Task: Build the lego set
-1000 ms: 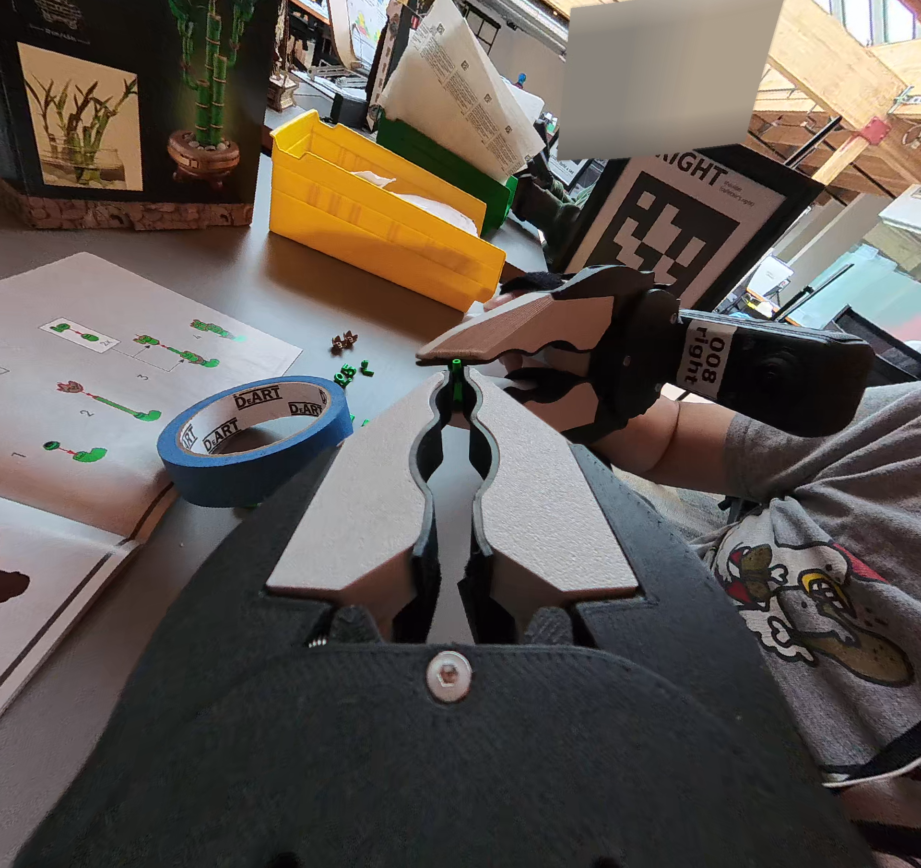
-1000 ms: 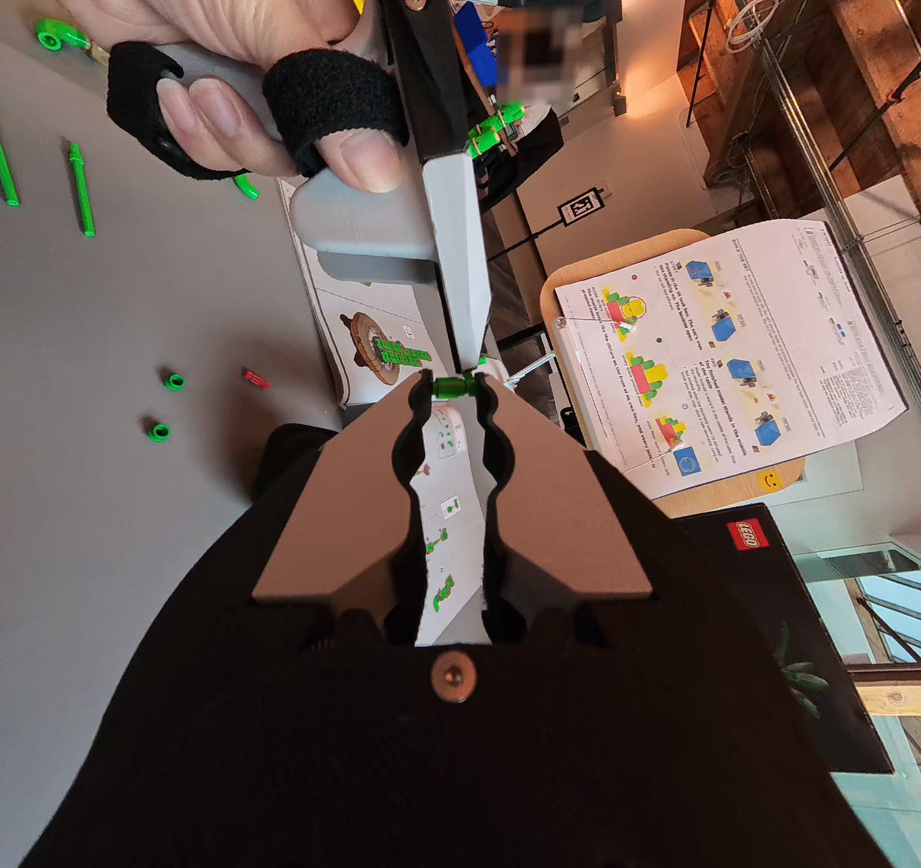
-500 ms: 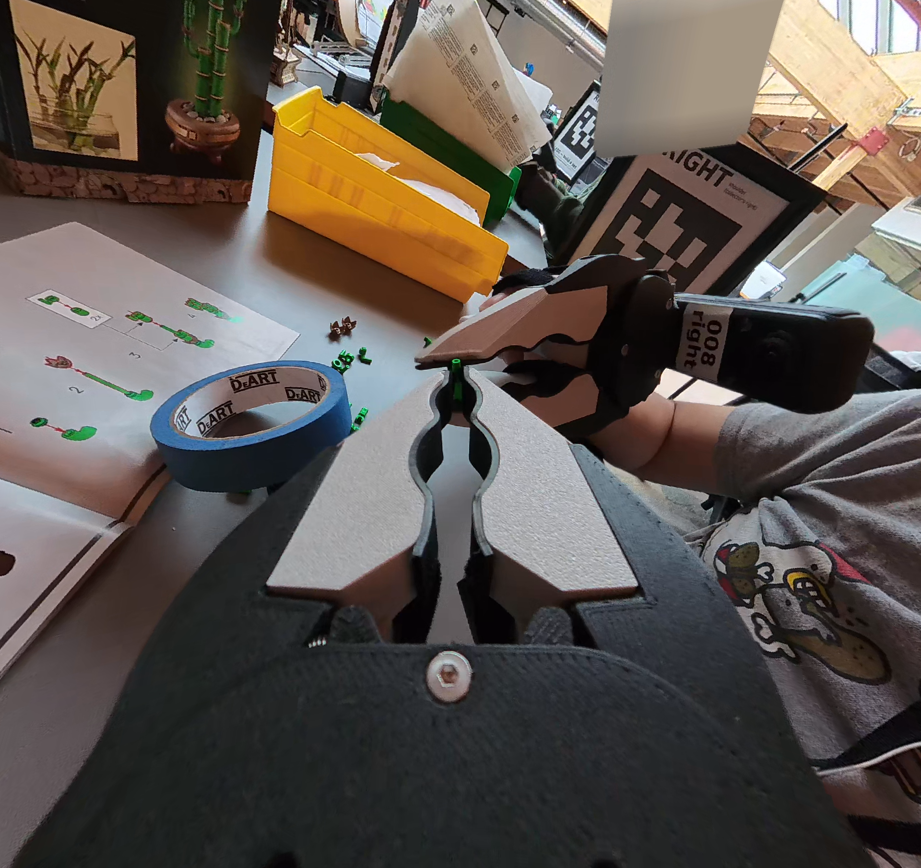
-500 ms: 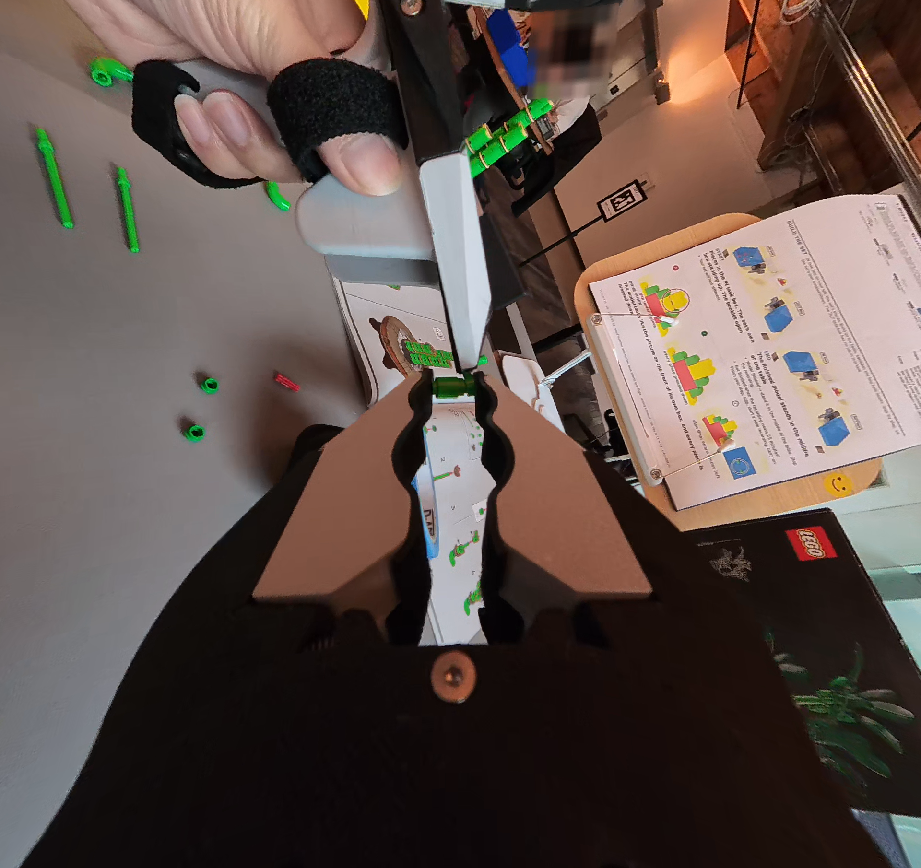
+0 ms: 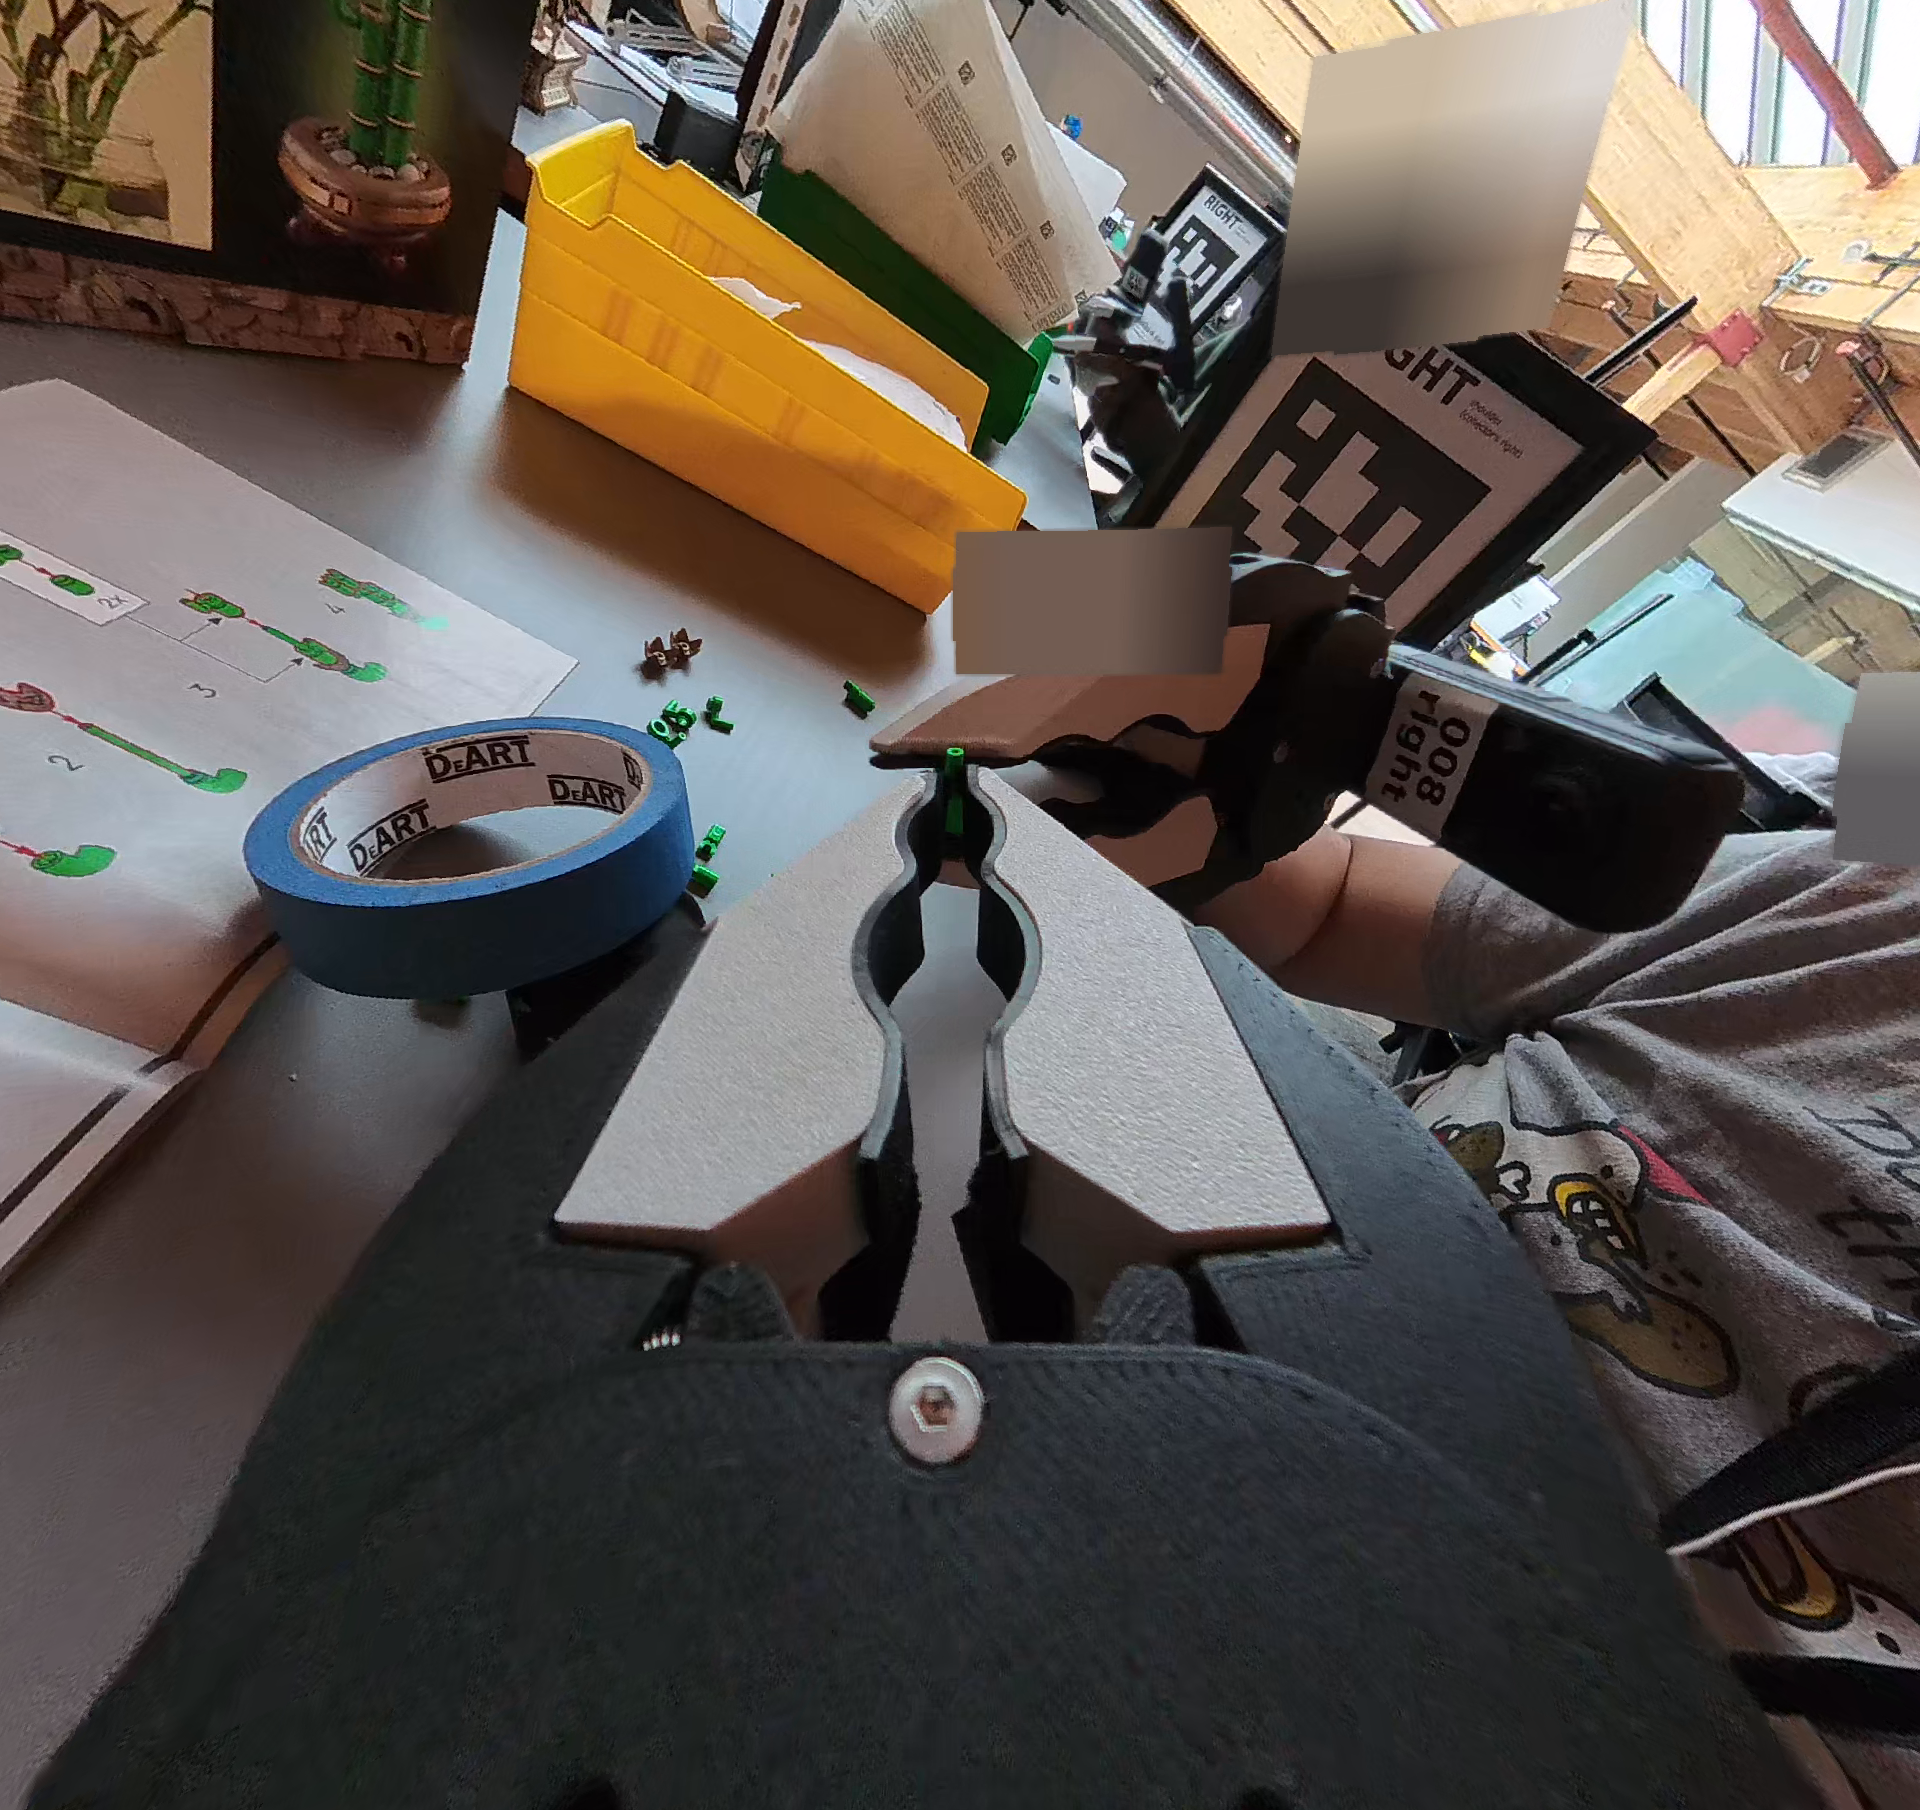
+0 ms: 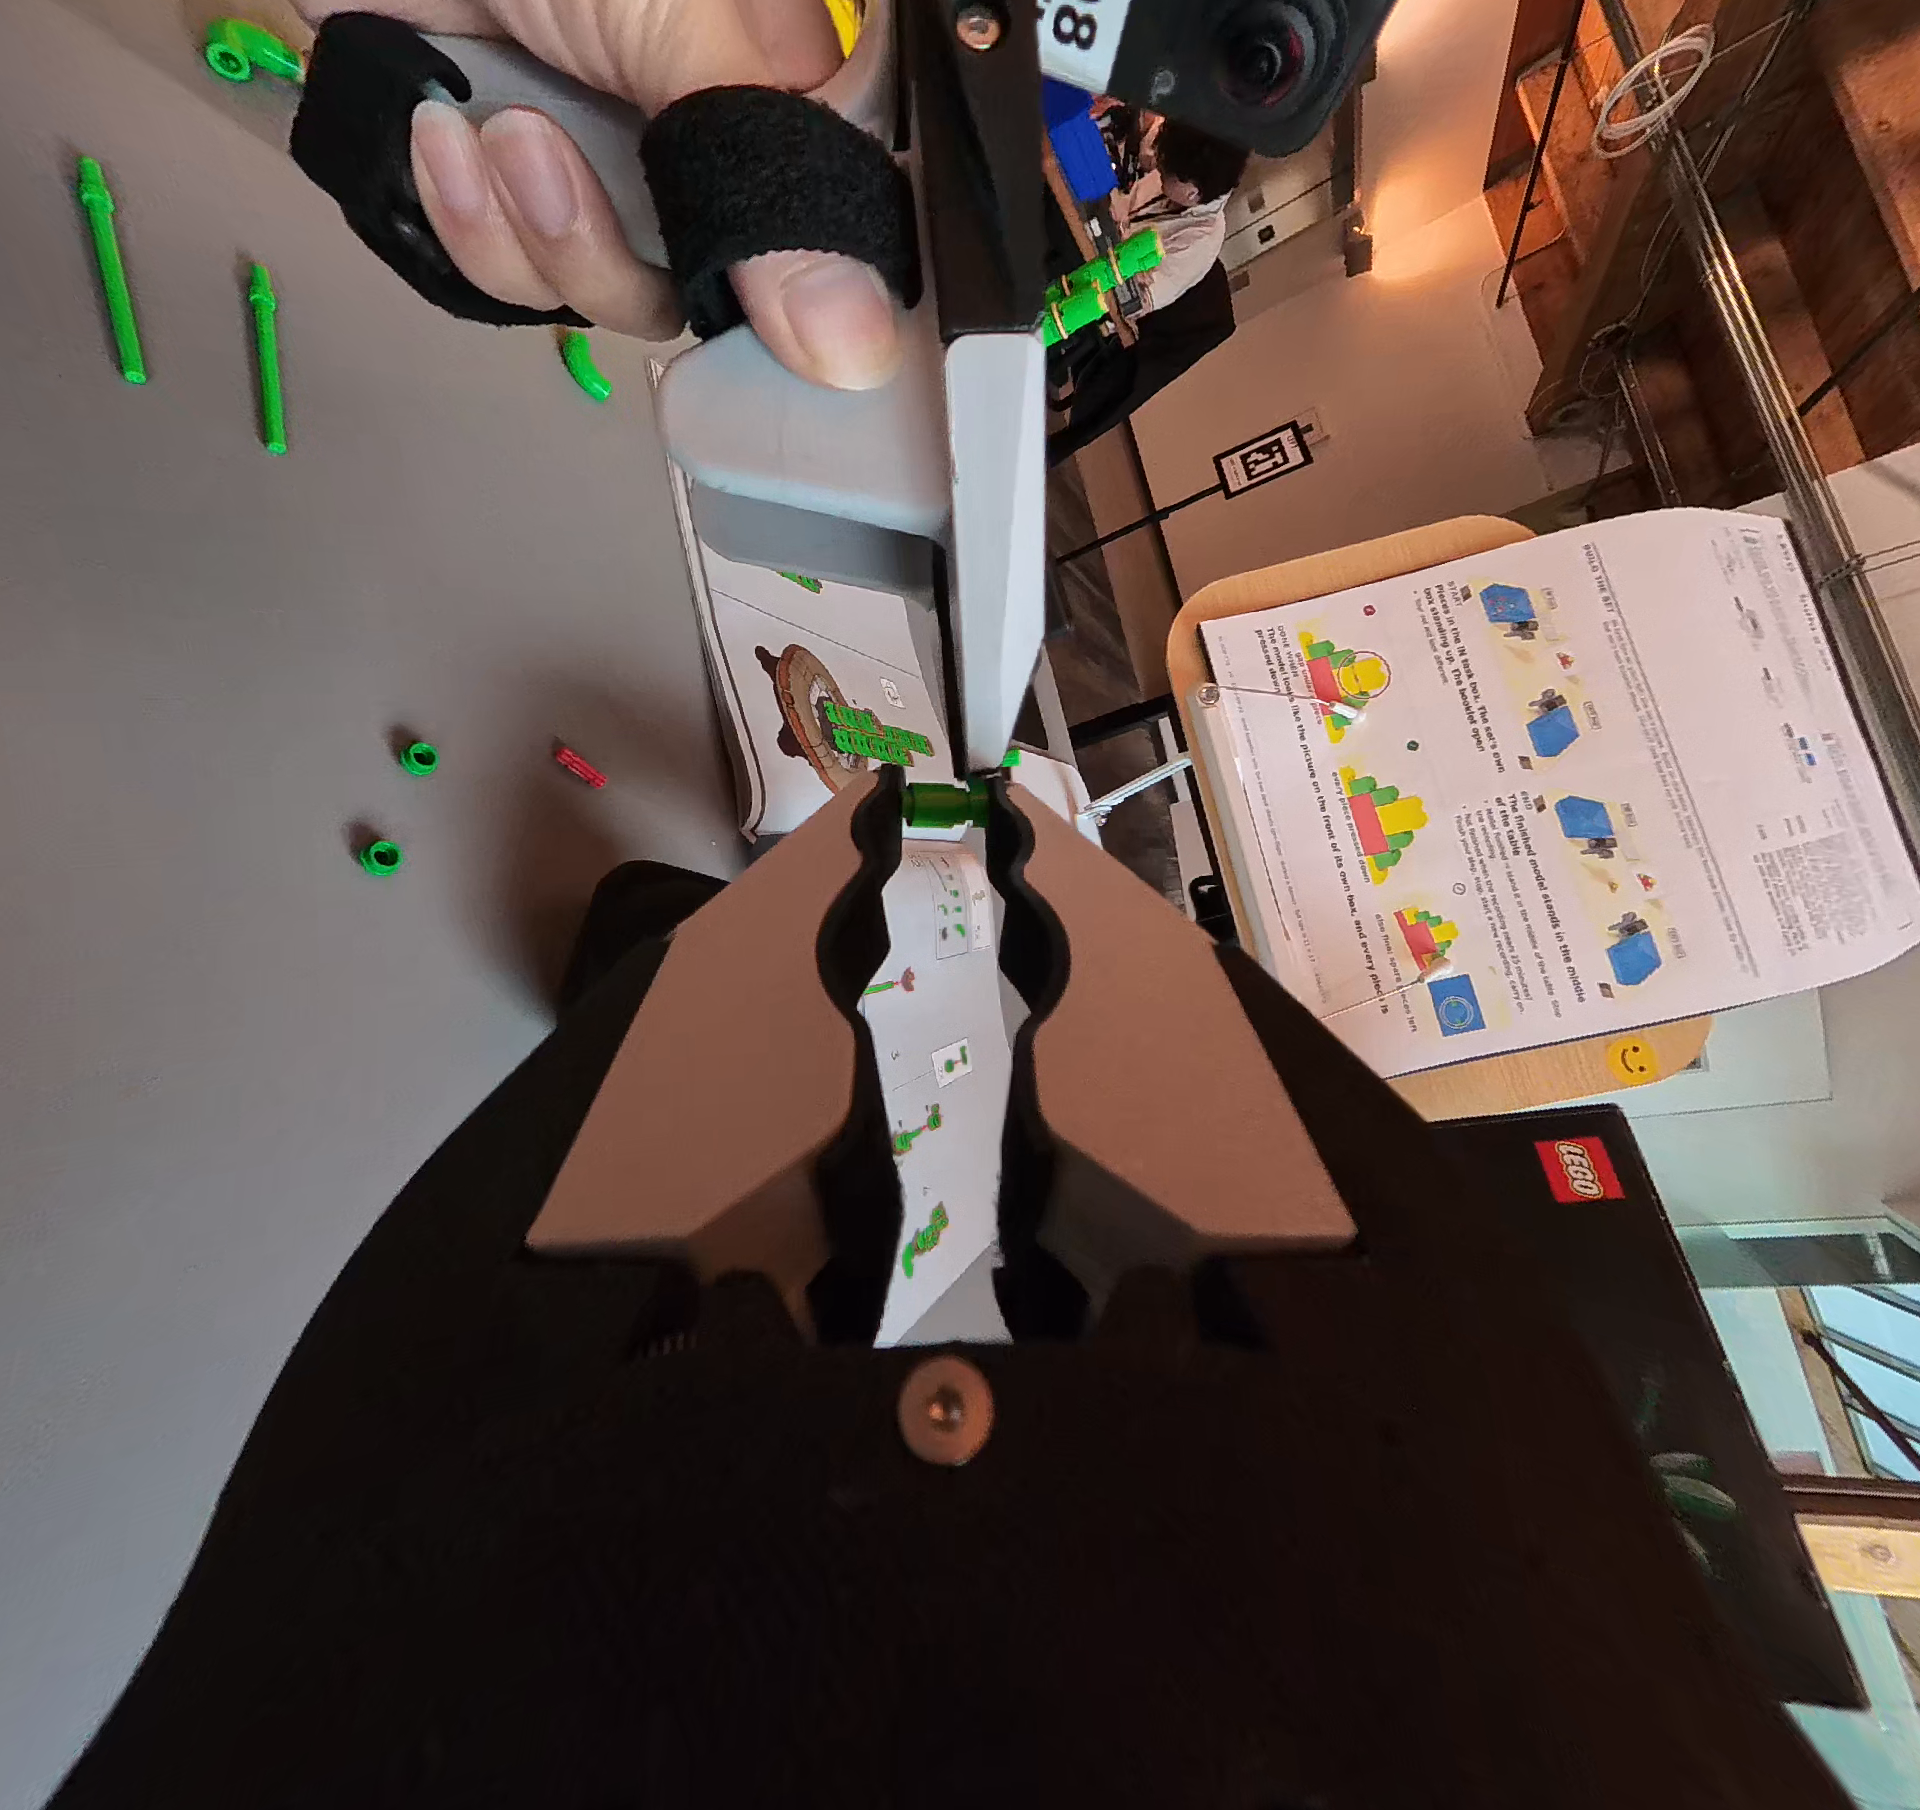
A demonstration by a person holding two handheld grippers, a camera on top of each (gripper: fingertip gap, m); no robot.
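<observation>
In the left wrist view my left gripper [image 5: 951, 796] is shut on a thin green rod [image 5: 953, 804] that points up out of its tips. My right gripper [image 5: 914, 750] comes in from the right and meets the rod's top end. In the right wrist view my right gripper [image 6: 943, 804] is shut on a short green cylinder piece [image 6: 938, 804] lying crosswise between its tips. The left gripper [image 6: 982, 768] points down from above, its tips against the cylinder's right end. Whether the rod sits inside the cylinder is hidden.
A blue tape roll [image 5: 468, 856], an open instruction booklet [image 5: 156, 721], a yellow bin [image 5: 748, 389] and the set's box [image 5: 239, 98] are on the grey table. Loose green pieces [image 5: 681, 721], green rods [image 6: 109, 285], green rings [image 6: 418, 755] and a red pin [image 6: 579, 765] lie around. The grippers are tip to tip, or close to it.
Both grippers stay shut and tip to tip. The joined pair has drifted and tilted a little, so the table and the loose pieces sit differently in both views.
</observation>
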